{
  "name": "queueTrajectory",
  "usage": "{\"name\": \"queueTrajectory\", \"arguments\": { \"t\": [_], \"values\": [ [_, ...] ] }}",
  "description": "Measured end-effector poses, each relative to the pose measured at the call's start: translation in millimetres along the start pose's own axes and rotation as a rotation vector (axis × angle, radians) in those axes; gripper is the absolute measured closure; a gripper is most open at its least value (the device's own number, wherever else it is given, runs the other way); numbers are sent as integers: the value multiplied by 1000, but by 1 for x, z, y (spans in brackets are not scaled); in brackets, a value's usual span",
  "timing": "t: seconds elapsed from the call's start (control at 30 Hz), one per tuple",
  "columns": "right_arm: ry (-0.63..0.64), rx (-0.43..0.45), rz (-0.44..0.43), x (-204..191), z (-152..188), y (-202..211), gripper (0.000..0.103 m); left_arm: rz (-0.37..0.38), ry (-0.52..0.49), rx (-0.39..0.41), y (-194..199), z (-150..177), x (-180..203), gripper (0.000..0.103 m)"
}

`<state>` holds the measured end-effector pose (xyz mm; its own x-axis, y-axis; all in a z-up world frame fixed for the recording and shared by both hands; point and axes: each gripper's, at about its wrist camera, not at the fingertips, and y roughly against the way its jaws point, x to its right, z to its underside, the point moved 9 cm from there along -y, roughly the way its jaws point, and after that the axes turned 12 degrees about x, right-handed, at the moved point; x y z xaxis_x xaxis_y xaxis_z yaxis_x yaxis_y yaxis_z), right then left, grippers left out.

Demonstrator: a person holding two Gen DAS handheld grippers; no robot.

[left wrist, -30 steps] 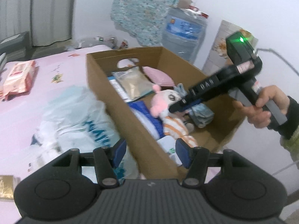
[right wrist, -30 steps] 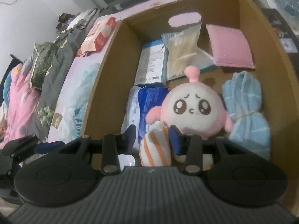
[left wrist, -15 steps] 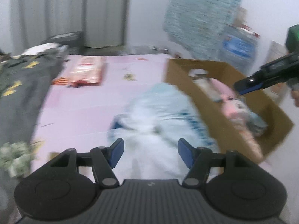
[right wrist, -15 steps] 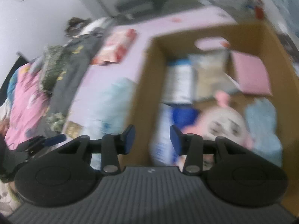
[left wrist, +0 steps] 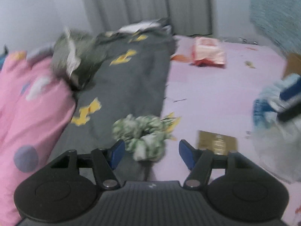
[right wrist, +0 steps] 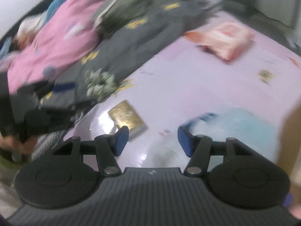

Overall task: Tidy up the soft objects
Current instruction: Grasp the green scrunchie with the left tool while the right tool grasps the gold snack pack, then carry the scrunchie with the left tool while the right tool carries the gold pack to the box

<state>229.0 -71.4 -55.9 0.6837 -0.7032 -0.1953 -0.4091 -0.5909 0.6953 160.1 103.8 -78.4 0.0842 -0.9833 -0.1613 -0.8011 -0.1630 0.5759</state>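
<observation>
- Both views blurred, detail limited.
- Left gripper [left wrist: 151,151]: jaws apart, nothing between the pads. They had opened a little wider within the last second.
- Scrunchie [left wrist: 141,133] (green-white, crumpled) lay just ahead of the left jaws, nearer the left pad, on the edge of the grey blanket [left wrist: 129,79] where it meets the pink bed [left wrist: 216,98]. Can't tell whether the pad touched it.
- Gold packet [left wrist: 216,141] flat on the bed, just ahead of the left gripper's right pad.
- Pink quilt [left wrist: 32,103] far left of the left jaws, against the blanket.
- Orange pack [left wrist: 208,53] well ahead, on the bed.
- Blue-white bag [left wrist: 269,109] at far right, with a dark, blue-tipped bar across it; too blurred to identify for sure.
- Right gripper [right wrist: 153,138]: jaws apart and empty, had just been opening.
- In the right view the gold packet sat just ahead of the left pad, partly hidden by it.
- Bag sat ahead of and beside the right pad; a brown box [right wrist: 289,131] edge showed further right.
- Scrunchie in the right view was well ahead-left of the jaws, on the blanket edge, with the left gripper right beside it.
- A hand [right wrist: 11,145] showed at the far left edge of the right view.
</observation>
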Motion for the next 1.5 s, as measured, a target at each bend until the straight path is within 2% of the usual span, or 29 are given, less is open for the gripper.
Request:
{"name": "queueTrajectory", "arguments": {
  "t": [0.17,0.23,0.33,0.5,0.57,0.7,0.8,0.93,1.1,1.3,1.5],
  "values": [
    [135,-90,-52,-43,-3,-68,37,-35,76,-35,-31,-2,-28,39],
    [182,-116,-65,-53,-1,-87,31,-46,84,-41,-42,-1,-30,39],
    [248,-133,-64,-64,0,-111,28,-65,88,-53,-57,0,-35,40],
    [266,-143,-52,-63,4,-136,30,-105,48,-50,-71,0,-36,60],
    [258,-159,-56,-63,8,-144,31,-108,17,-39,-74,0,-34,65],
    [228,-186,-58,-58,17,-149,45,-108,-11,-29,-73,0,-30,80],
    [205,-174,-59,-56,16,-145,47,-102,9,-21,-70,-1,-31,86],
    [159,-150,-57,-51,14,-134,47,-78,77,-2,-60,-9,-37,89],
    [108,-78,-52,-44,-1,-106,47,16,181,12,-38,-25,-35,89],
    [34,41,-31,-27,-19,-49,47,101,168,98,1,-55,-5,89],
    [-119,160,38,16,-10,35,47,251,160,176,38,-89,48,89]
  ]
}}
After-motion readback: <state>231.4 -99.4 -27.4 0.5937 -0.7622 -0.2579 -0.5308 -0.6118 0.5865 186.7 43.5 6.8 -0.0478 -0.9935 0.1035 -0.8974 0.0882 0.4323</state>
